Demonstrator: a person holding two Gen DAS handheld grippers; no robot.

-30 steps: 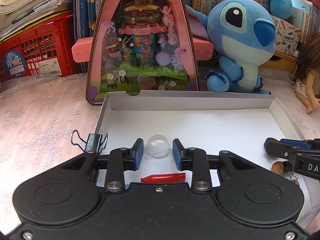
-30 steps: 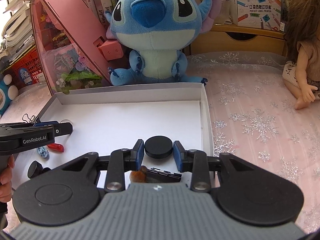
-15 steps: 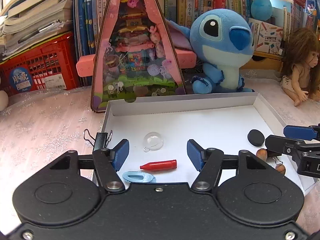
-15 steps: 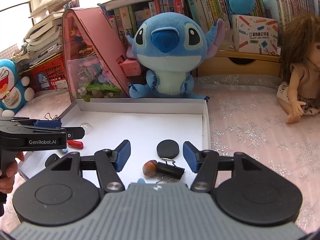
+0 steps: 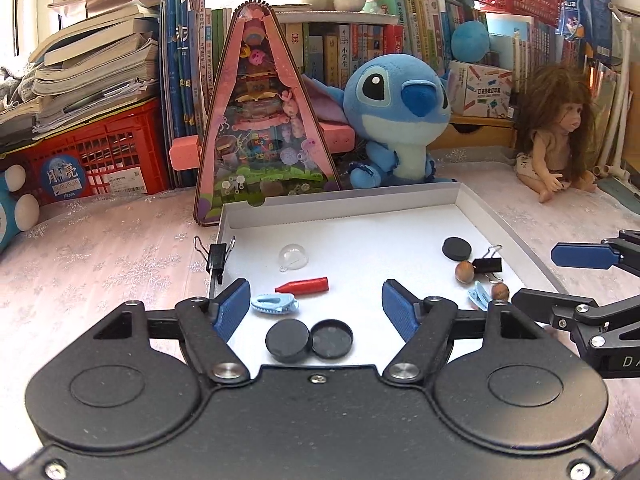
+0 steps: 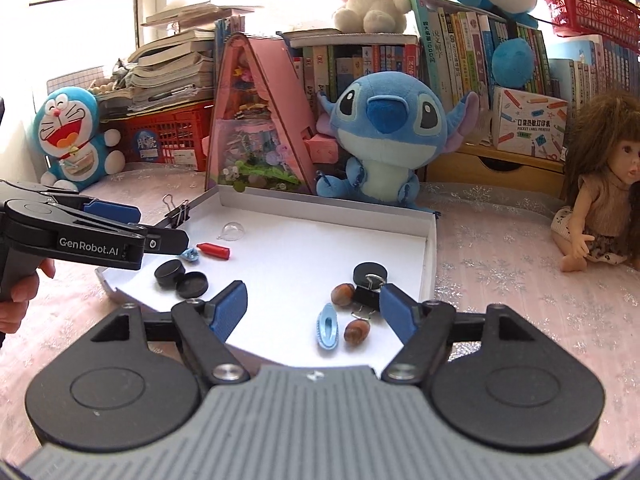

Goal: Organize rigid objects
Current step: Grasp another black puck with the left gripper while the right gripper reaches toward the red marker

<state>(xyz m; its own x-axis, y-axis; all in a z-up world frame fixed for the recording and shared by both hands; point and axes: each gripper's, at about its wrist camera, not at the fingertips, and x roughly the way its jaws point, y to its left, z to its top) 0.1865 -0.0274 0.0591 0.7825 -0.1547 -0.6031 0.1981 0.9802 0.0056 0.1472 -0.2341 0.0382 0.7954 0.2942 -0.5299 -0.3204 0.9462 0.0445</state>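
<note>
Backing away from the white tray (image 5: 400, 202), both tongs have just been opening and now stand released with nothing between their blue pads: the left tongs (image 5: 316, 306) have let go of the clear dome (image 5: 293, 257), which lies alone toward the tray's far left, and the right tongs (image 6: 312, 308) have let go of the black disc (image 6: 370, 272), which rests near the tray's right wall. A second ago each pair framed its piece closely; now more of the tray floor is in sight, so both placements appear complete and the next pick can begin. Sorted pieces lie in two loose groups: the red cone (image 5: 303, 286), a blue clip (image 5: 275, 304) and two black caps (image 5: 289, 340) on the left; two acorns (image 6: 343, 294), another blue clip (image 6: 328, 327) and a black binder clip (image 6: 368, 294) on the right. Only the left view shows the binder clip (image 5: 216, 258) clamped on the tray's left rim head-on; only the right view shows a hand (image 6: 18, 292) gripping the left tool's handle, and a round-faced blue plush (image 6: 72, 136) on the table beyond.
</note>
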